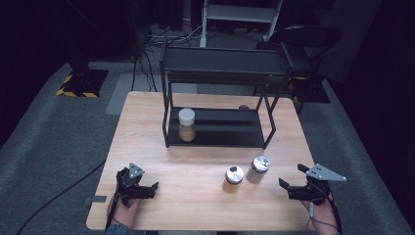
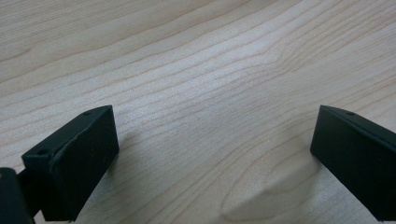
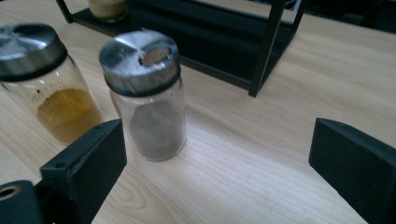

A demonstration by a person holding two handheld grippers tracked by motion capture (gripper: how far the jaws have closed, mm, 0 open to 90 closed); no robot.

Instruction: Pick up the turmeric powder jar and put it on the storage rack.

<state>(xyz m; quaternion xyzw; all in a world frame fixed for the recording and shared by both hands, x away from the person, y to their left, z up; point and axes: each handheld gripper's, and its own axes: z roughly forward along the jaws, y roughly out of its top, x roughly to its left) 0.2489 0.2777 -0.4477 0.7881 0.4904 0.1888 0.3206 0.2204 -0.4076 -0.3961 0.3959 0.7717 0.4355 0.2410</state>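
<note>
Two glass spice jars with metal shaker lids stand on the wooden table (image 1: 195,161): one with dark powder (image 1: 258,169) (image 3: 148,95) and one with orange powder (image 1: 233,179) (image 3: 46,81). A third jar with a white lid (image 1: 186,124) stands on the lower shelf of the black rack (image 1: 220,98). My right gripper (image 1: 289,176) (image 3: 217,154) is open at the front right, pointing left toward the dark-powder jar, with nothing between its jaws. My left gripper (image 1: 147,185) (image 2: 212,144) is open over bare wood at the front left.
The rack (image 3: 261,51) stands at the table's far middle, and a small brown object (image 1: 243,106) lies behind it. Bare wood lies between the two grippers. Grey carpet, cables and a dark chair (image 1: 303,44) surround the table.
</note>
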